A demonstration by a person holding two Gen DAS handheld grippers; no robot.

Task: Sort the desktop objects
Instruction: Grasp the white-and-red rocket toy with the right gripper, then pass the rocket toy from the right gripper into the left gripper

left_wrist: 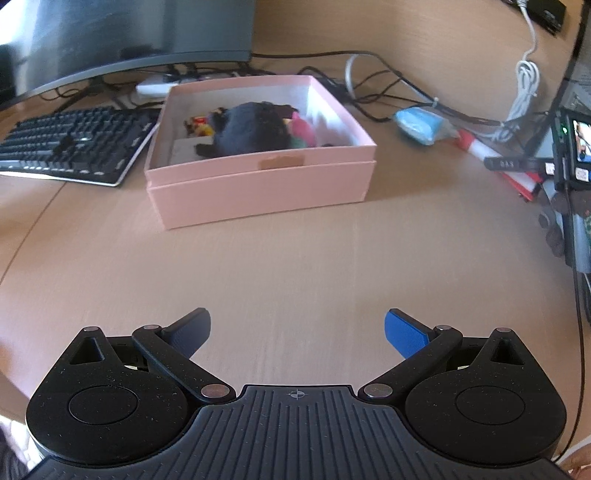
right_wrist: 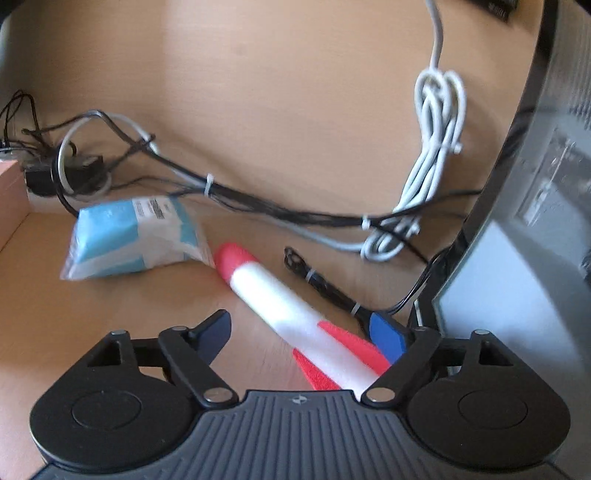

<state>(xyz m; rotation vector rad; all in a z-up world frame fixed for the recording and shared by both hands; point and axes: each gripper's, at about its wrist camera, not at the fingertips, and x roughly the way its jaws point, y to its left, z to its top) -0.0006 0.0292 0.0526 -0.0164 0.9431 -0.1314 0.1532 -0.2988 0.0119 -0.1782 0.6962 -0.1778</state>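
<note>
A foam rocket (right_wrist: 273,291) with a white body, red nose and red fins lies on the wooden desk. My right gripper (right_wrist: 301,328) is open around its tail end. The right blue pad (right_wrist: 388,338) sits close by a fin and the left finger stands well apart from the rocket. A blue and white packet (right_wrist: 136,236) lies just beyond the rocket's nose. My left gripper (left_wrist: 297,328) is open with nothing in it, over bare desk in front of a pink box (left_wrist: 258,184). The box holds a dark soft item (left_wrist: 255,127) and small colourful things. The rocket (left_wrist: 476,146) and packet (left_wrist: 419,123) lie right of the box.
A black keyboard (left_wrist: 70,142) and a monitor (left_wrist: 129,33) stand left of the box. A tied cable bundle (right_wrist: 295,210) and a coiled white cable (right_wrist: 436,147) lie behind the rocket, and a black strap (right_wrist: 325,286) beside it. A second screen (right_wrist: 517,221) stands at the right.
</note>
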